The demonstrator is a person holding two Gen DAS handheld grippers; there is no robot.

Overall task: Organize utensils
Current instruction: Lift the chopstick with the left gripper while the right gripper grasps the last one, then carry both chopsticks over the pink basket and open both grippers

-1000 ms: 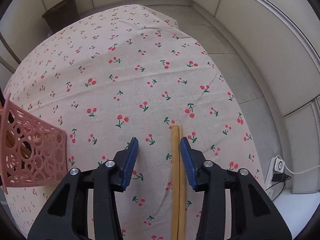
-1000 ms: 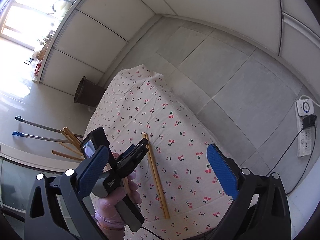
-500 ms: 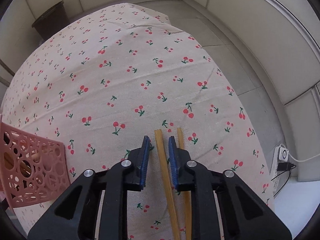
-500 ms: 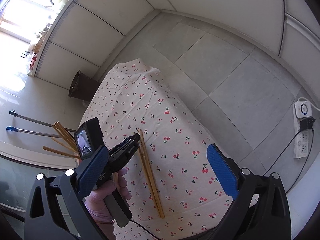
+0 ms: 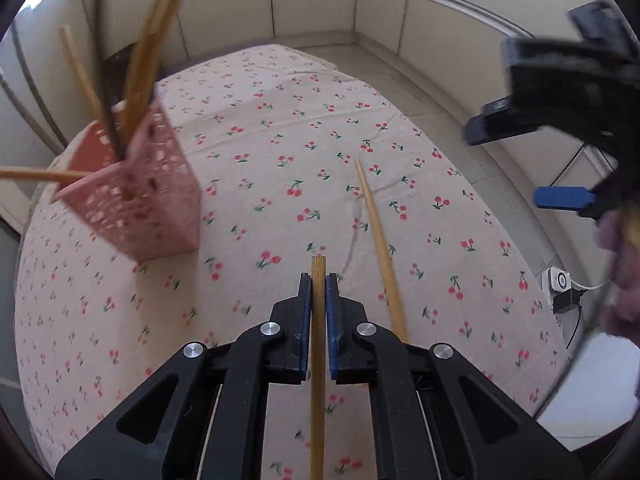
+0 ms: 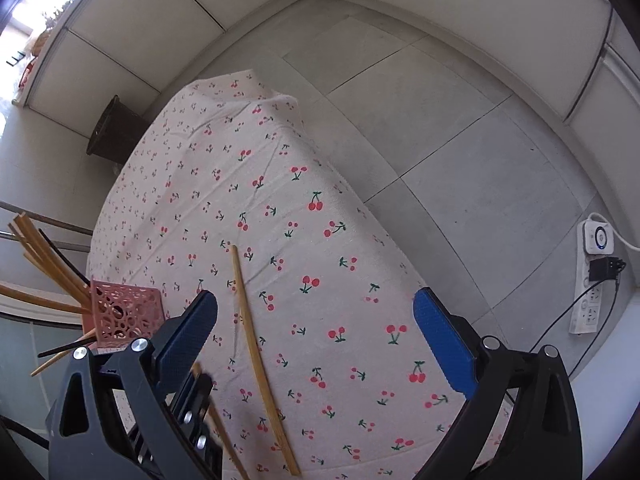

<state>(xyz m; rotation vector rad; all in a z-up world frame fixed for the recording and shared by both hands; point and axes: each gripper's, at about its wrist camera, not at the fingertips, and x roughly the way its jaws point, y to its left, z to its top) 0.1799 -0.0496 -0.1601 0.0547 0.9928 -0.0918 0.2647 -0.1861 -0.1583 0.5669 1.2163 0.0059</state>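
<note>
My left gripper (image 5: 318, 280) is shut on a wooden chopstick (image 5: 318, 360) and holds it above the cherry-print tablecloth (image 5: 280, 128). A second wooden chopstick (image 5: 380, 240) lies on the cloth just to its right; it also shows in the right wrist view (image 6: 256, 352). A pink perforated basket (image 5: 136, 200) with several chopsticks standing in it is at the left; it also shows in the right wrist view (image 6: 126, 312). My right gripper (image 6: 316, 328) is open and empty above the table's near right part.
A dark bin (image 6: 114, 132) stands on the floor beyond the table's far end. A white power strip (image 6: 592, 280) with a plug lies on the grey tiled floor to the right. The table's right edge drops to the floor.
My left gripper has closed on one chopstick and lifted it off the cloth, swinging so the pink basket is now in fuller view. The other chopstick stays on the cloth.
</note>
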